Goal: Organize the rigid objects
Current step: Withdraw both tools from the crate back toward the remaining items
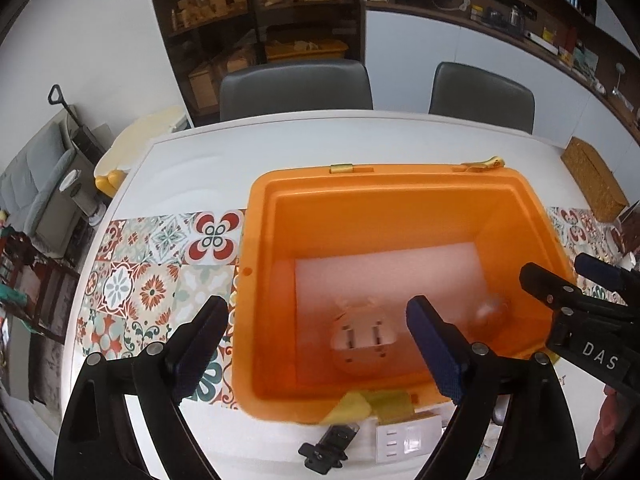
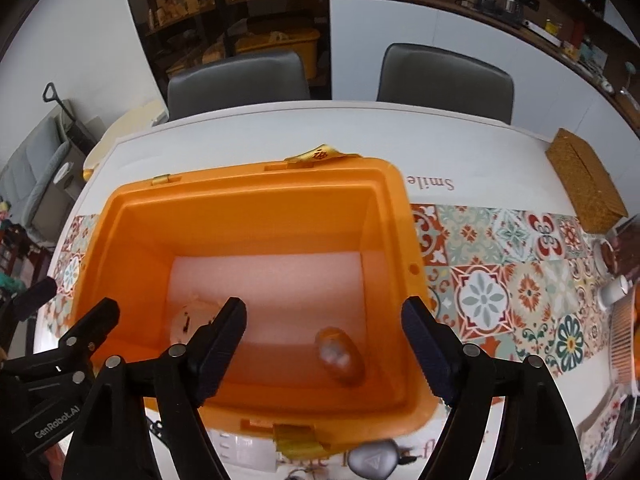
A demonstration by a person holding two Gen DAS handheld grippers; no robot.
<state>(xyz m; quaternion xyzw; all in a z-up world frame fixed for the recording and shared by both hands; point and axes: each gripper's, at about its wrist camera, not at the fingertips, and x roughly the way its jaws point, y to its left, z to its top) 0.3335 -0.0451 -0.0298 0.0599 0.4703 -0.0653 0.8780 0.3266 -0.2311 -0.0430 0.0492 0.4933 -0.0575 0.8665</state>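
An open orange plastic bin (image 1: 264, 280) (image 2: 400, 240) stands on the table. Inside on white foam lie a round white plug adapter (image 1: 362, 342) (image 2: 188, 320) and a small brownish oval object (image 1: 490, 314) (image 2: 340, 354). My left gripper (image 1: 316, 344) is open and empty above the bin's near left corner. My right gripper (image 2: 324, 344) is open and empty above the bin's near side; it also shows in the left wrist view (image 1: 560, 284). In front of the bin lie a black clip (image 1: 326, 442), a white socket block (image 1: 404, 438) (image 2: 244, 452) and a grey rounded device (image 2: 374, 458).
A patterned tile runner (image 1: 148, 280) (image 2: 500, 280) crosses the white table (image 1: 280, 144). A woven brown box (image 2: 584, 180) sits at the right, with cups (image 2: 612, 290) near the right edge. Two grey chairs (image 1: 296, 84) stand behind the table.
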